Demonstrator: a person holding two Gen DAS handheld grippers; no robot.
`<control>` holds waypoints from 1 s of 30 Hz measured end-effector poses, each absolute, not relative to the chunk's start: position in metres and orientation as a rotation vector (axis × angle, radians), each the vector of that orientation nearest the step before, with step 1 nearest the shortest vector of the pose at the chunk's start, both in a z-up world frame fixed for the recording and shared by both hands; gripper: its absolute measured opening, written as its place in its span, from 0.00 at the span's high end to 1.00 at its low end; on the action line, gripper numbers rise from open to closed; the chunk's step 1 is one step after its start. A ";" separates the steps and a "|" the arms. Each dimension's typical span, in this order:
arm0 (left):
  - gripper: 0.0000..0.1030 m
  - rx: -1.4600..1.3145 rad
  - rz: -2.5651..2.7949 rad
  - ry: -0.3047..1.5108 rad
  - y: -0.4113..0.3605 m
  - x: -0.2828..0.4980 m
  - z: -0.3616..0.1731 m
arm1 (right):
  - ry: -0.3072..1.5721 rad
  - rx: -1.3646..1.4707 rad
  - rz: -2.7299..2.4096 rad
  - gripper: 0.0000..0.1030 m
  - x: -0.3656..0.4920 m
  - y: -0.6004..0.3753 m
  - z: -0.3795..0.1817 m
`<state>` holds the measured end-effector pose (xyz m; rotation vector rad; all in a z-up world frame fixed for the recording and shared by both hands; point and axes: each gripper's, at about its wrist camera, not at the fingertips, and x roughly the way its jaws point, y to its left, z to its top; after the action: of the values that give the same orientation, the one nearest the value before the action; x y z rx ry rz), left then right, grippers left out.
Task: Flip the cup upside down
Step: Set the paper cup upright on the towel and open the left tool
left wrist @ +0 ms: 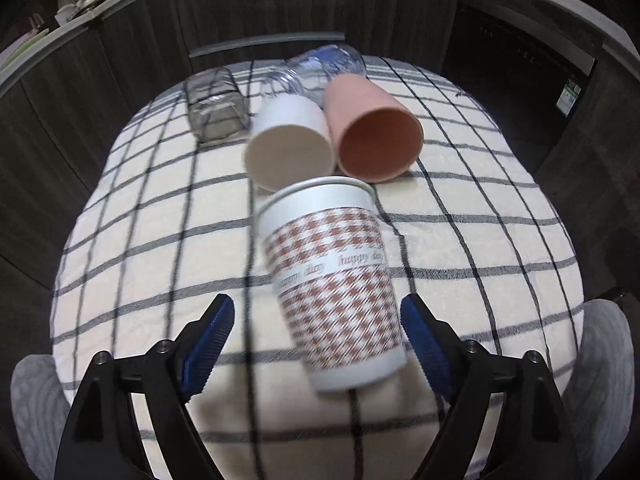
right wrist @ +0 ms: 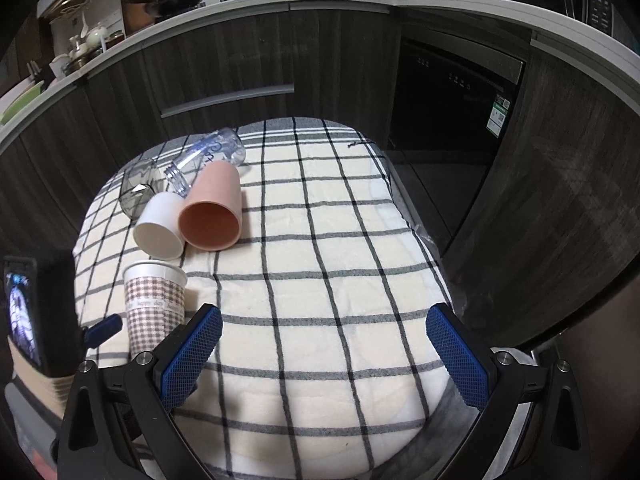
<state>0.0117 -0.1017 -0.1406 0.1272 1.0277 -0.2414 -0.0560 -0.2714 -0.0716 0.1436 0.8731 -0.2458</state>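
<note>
A paper cup point(left wrist: 332, 276) with a brown houndstooth pattern stands mouth up on the checked cloth point(left wrist: 480, 240), leaning a little in the left wrist view. My left gripper point(left wrist: 318, 320) is open, its blue pads on either side of the cup's lower half, not touching it. The cup also shows at the left of the right wrist view point(right wrist: 154, 308). My right gripper point(right wrist: 324, 344) is open and empty above the cloth point(right wrist: 320, 240), to the right of the cup.
Behind the paper cup lie a white cup point(left wrist: 288, 144), a pink cup point(left wrist: 372, 132), a clear bottle point(left wrist: 320, 70) and a dark glass point(left wrist: 218, 110), all on their sides. Dark cabinets point(right wrist: 240, 60) and a dishwasher point(right wrist: 452, 100) stand beyond the table.
</note>
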 end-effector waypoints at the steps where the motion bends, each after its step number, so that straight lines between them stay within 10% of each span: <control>1: 0.15 0.125 -0.238 1.022 -0.098 0.009 -0.138 | 0.867 0.143 -0.241 0.00 -0.057 -0.269 -0.070; 30: 0.13 -0.001 0.070 0.841 0.059 -0.025 -0.123 | 0.632 0.000 -0.081 0.00 -0.052 -0.120 -0.102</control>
<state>-0.0246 0.0587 -0.1234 -0.0014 0.8414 0.0699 -0.0522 -0.1205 -0.1019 0.0001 0.6320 -0.0805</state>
